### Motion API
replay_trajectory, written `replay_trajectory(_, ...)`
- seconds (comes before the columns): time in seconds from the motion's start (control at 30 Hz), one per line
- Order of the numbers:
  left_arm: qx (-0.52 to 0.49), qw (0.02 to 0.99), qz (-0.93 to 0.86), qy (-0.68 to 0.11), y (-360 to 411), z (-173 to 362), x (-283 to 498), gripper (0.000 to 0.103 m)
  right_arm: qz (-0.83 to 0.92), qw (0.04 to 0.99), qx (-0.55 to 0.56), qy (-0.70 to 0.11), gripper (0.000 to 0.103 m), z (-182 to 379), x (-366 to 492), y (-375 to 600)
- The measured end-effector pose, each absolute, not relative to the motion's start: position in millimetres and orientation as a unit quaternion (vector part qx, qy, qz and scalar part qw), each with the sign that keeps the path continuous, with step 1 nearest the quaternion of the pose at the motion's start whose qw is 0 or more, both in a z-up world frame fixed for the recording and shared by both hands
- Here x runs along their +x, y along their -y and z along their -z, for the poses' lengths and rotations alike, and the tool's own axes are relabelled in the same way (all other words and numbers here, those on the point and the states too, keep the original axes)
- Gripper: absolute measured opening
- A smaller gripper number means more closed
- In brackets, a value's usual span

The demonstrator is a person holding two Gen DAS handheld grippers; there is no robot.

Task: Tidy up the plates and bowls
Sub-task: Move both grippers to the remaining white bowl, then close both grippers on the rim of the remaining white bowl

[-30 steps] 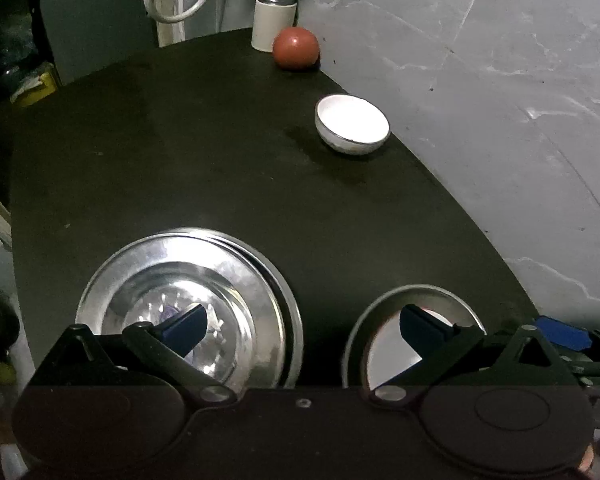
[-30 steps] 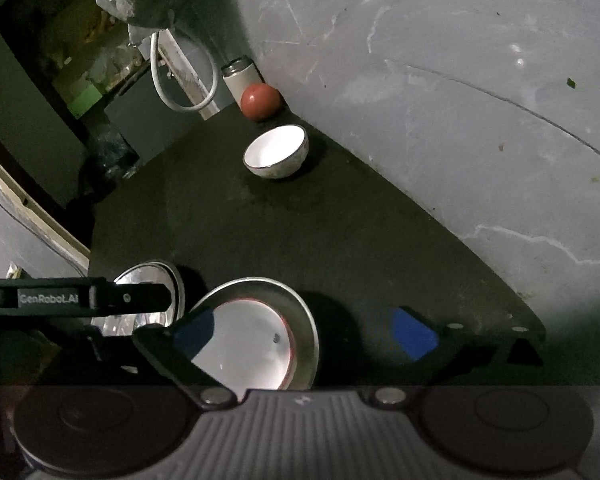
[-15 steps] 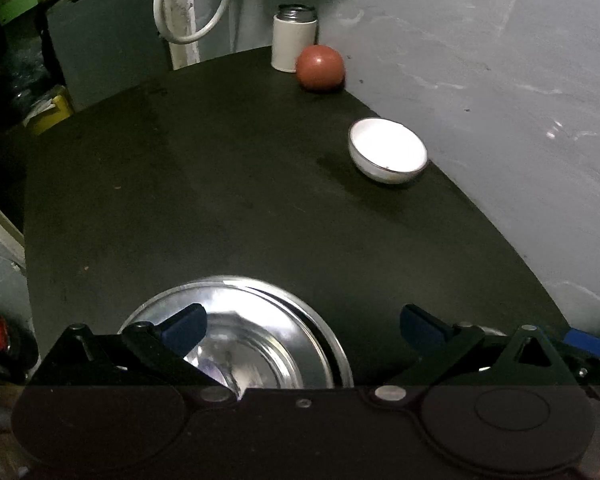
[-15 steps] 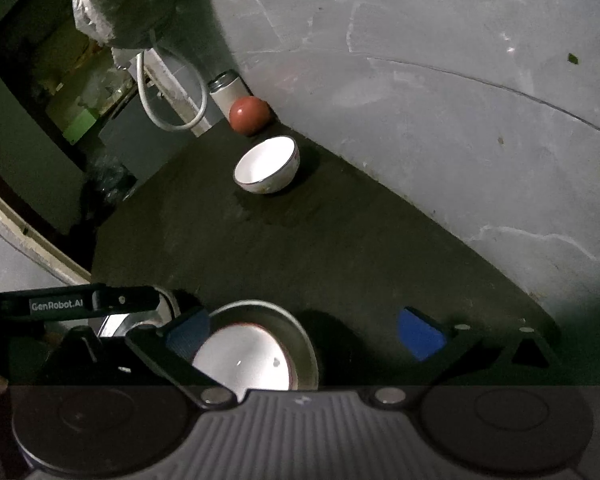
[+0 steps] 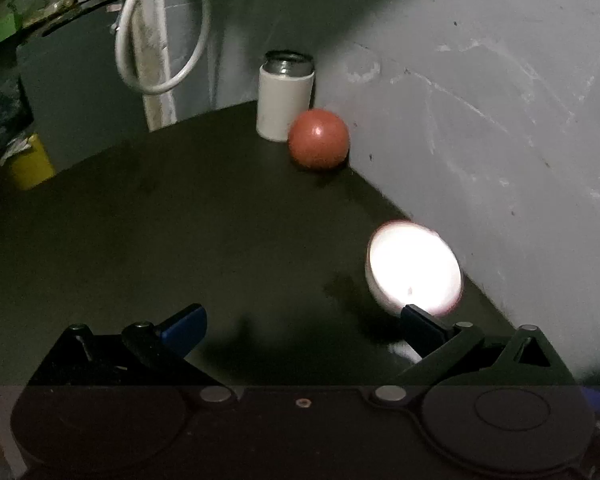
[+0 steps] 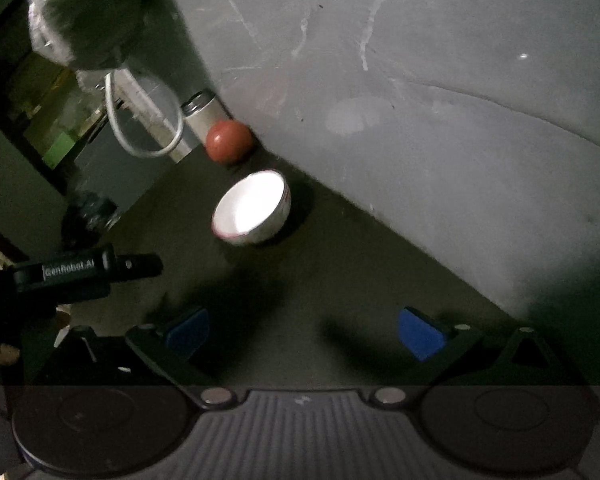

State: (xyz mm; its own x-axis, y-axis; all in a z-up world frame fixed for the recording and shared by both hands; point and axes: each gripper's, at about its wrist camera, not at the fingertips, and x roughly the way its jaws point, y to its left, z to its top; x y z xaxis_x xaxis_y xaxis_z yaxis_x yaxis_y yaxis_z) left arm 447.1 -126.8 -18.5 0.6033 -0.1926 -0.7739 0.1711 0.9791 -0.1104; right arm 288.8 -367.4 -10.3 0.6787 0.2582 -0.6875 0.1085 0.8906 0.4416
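A white bowl (image 5: 414, 268) stands on the dark round table (image 5: 160, 220) near the grey wall. It also shows in the right wrist view (image 6: 252, 208). My left gripper (image 5: 300, 324) is open and empty, and its right fingertip (image 5: 420, 322) sits just in front of the bowl's near edge. My right gripper (image 6: 304, 332) is open and empty, low over the table, well short of the bowl. The left gripper's body (image 6: 80, 272) shows at the left of the right wrist view. The metal plates are out of view.
A red ball (image 5: 318, 144) and a white metal-topped canister (image 5: 286, 96) stand at the table's far edge against the wall (image 5: 480, 100). A white cable loop (image 5: 160, 40) hangs behind the table. A plastic bag (image 6: 84, 16) hangs at upper left.
Both grippers moved forward across the table toward the white bowl. The metal plates dropped out of both views. The bowl, ball and canister look closer.
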Motion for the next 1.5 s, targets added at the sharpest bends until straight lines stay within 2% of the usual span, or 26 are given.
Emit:
replay_trajectory(0.43,0.004,0.886,0.129,-0.445,154.3,38.6,512.0,0.102,-0.012,0.890,0.256,-0.377,0.103,27.5,355.4,360.9)
replay_trajectory(0.57,0.000,0.878,0.128,-0.462,156.9,44.2,516.8,0.102,-0.009,0.889,0.263,-0.375,0.092,32.5,372.3,359.2)
replay_trajectory(0.7,0.005,0.873,0.133,-0.469,159.0,49.7,516.8,0.102,-0.002,0.887,0.269,-0.376,0.086,36.4,386.8,358.9)
replay_trajectory(0.8,0.014,0.872,0.134,-0.470,162.6,52.3,515.8,0.097,-0.005,0.888,0.265,-0.376,0.081,38.4,397.3,355.0)
replay_trajectory(0.87,0.014,0.870,0.136,-0.473,164.1,54.2,516.6,0.090,-0.004,0.888,0.262,-0.378,0.076,40.0,402.0,352.5)
replay_trajectory(0.93,0.011,0.869,0.136,-0.475,164.5,55.9,518.6,0.088,-0.004,0.888,0.258,-0.380,0.070,41.4,406.8,349.2)
replay_trajectory(1.03,0.004,0.866,0.140,-0.479,164.5,57.5,521.3,0.074,-0.009,0.887,0.255,-0.386,0.067,44.0,412.4,345.4)
replay_trajectory(1.1,-0.011,0.864,0.148,-0.481,162.8,57.8,521.7,0.069,-0.016,0.884,0.260,-0.389,0.057,45.8,414.6,344.6)
replay_trajectory(1.2,-0.032,0.861,0.161,-0.482,162.7,58.5,521.8,0.053,-0.019,0.883,0.255,-0.393,0.047,47.2,414.9,344.4)
replay_trajectory(1.4,-0.041,0.853,0.175,-0.489,167.9,64.1,521.8,0.032,-0.030,0.881,0.256,-0.396,0.037,49.4,415.2,344.3)
replay_trajectory(1.5,-0.045,0.849,0.180,-0.495,170.2,66.5,521.9,0.019,-0.036,0.879,0.259,-0.398,0.035,50.1,415.6,344.9)
